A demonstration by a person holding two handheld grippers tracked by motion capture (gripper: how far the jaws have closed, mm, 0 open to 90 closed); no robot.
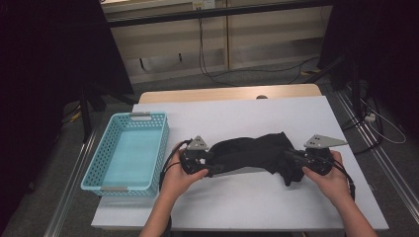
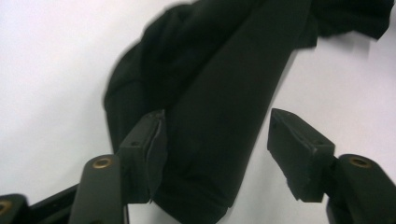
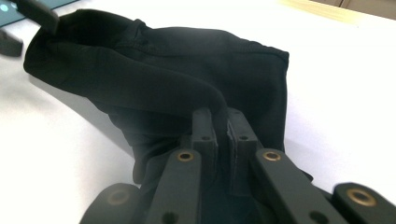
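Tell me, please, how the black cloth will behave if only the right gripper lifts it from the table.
The black cloth is probably floppy: it lies in soft folds and would likely hang and stretch down from the right gripper, whose jaws pinch one fold. It seems light, since a thin fold is enough to hold it. It should not roll. The left gripper stands open around its other end.

A white table (image 1: 237,197) with a pale wooden strip along its far edge. On it lie a crumpled black cloth (image 1: 257,150) near the middle and a light blue perforated basket (image 1: 94,175) at the left edge.
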